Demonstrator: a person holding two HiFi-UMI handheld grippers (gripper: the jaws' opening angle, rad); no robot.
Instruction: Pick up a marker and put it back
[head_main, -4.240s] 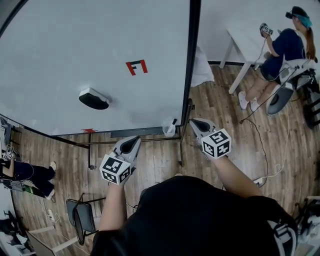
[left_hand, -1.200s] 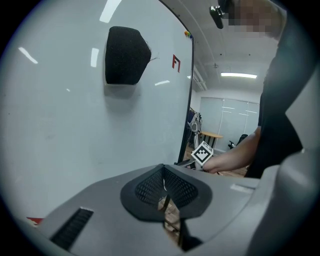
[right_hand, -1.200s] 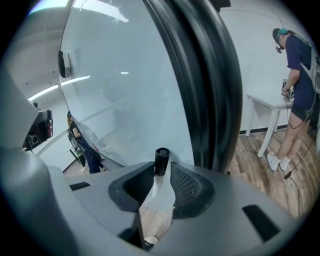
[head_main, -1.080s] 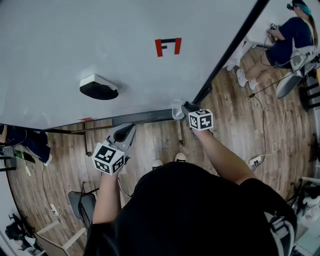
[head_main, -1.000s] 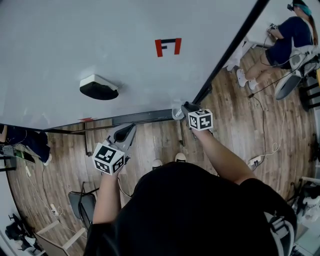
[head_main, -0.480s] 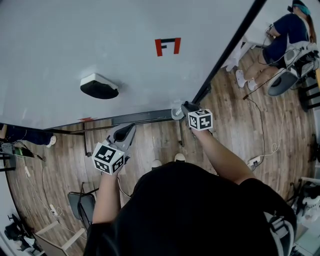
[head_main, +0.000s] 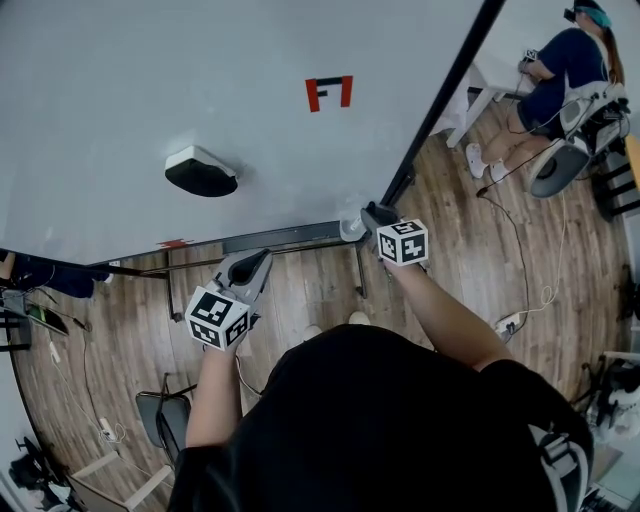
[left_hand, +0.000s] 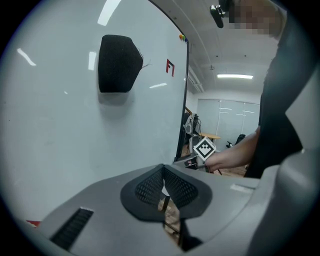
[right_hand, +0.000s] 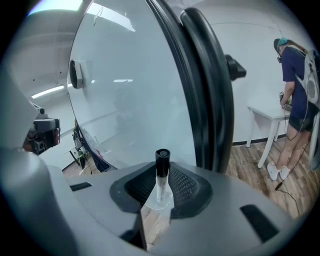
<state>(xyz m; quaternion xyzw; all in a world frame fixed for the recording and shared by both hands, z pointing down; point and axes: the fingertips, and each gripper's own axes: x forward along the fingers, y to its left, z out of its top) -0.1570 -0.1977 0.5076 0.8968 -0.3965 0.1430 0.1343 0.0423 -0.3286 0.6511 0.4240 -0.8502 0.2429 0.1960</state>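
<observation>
A marker (right_hand: 161, 165) with a black cap stands upright in a clear cup (right_hand: 159, 200) at the whiteboard's lower right corner. My right gripper (right_hand: 160, 187) has its pads pressed on the marker's body just under the cap. In the head view the right gripper (head_main: 368, 215) reaches to that cup (head_main: 350, 228) at the end of the board's tray (head_main: 280, 238). My left gripper (head_main: 258, 262) hangs below the tray, apart from the board, jaws together and holding nothing. In its own view the left gripper (left_hand: 163, 187) points along the board.
A black eraser (head_main: 201, 172) sticks to the whiteboard (head_main: 150, 80), with a red mark (head_main: 328, 92) further right. The board's dark frame (right_hand: 210, 100) stands right behind the marker. A person (head_main: 560, 70) sits at a white table (right_hand: 270, 112) on the right. Wooden floor lies below.
Since the earliest frame my right gripper has risen from below the tray to the cup and closed round the marker. Over the last second both grippers hardly move.
</observation>
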